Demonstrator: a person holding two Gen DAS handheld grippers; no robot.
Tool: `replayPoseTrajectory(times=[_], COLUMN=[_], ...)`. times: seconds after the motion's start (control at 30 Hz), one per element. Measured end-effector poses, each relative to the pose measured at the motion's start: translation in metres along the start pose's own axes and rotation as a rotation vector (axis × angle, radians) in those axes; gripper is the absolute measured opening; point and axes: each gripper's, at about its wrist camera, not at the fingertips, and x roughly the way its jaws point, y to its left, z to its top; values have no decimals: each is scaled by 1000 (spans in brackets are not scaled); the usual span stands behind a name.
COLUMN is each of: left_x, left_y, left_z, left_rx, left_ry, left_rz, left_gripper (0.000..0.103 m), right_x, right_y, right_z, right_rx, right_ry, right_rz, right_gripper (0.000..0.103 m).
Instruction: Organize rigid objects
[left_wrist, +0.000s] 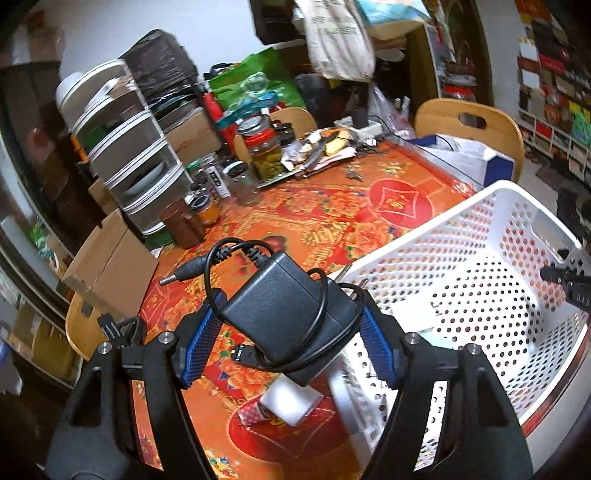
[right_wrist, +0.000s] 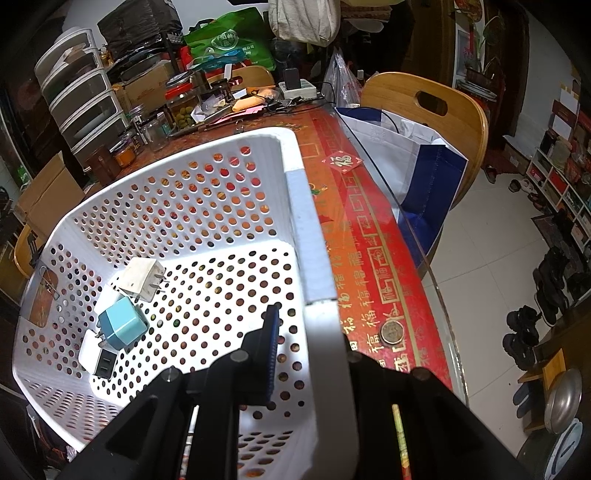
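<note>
My left gripper (left_wrist: 290, 300) is shut on a black power adapter (left_wrist: 280, 295) wrapped in its own cable, held above the red patterned table (left_wrist: 332, 206) just left of the white perforated basket (left_wrist: 480, 258). My right gripper (right_wrist: 310, 332) is shut on the near right wall of the basket (right_wrist: 184, 192), with one blue-padded finger (right_wrist: 271, 332) inside and the other hidden behind the wall. Inside lie a white plug (right_wrist: 142, 278), a light blue charger (right_wrist: 122, 325) and a white USB charger (right_wrist: 99, 360). The right gripper's tip (left_wrist: 565, 280) shows at the basket's far rim.
A white block (left_wrist: 291, 400) lies on the table below the adapter. Jars (left_wrist: 266, 151), a clear drawer unit (left_wrist: 125, 147) and cardboard boxes (left_wrist: 110, 266) crowd the far left. A coin (right_wrist: 392, 331) sits near the table's glass edge. A wooden chair (right_wrist: 424, 110) holds a blue-white bag (right_wrist: 417, 162).
</note>
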Motion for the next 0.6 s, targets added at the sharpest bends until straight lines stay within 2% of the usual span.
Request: replayPoseTrajectory(times=[0.13,0.23,0.33,0.47,0.6], left_x=[4,19,42,73,94], left_y=[-24,-43,-69,-105,-121], left_z=[-1,-1,-1,-6,-11], left_rx=[45,102,183,305,343], left_ry=[16,60,151,280,362], left_rz=[0,-8,-63,-100,-141], left_gripper=[69,69,69,69,69], right_x=[0,0,0,0,0], right_y=[-1,-1,-2,-2,-2], right_z=[0,1,1,1,0], right_rx=[-4,-4,-4,-3,-5], right_ry=[-1,-2,0,-4,-3], right_rz=[5,8,7,11,10], right_gripper=[18,19,19,19,19])
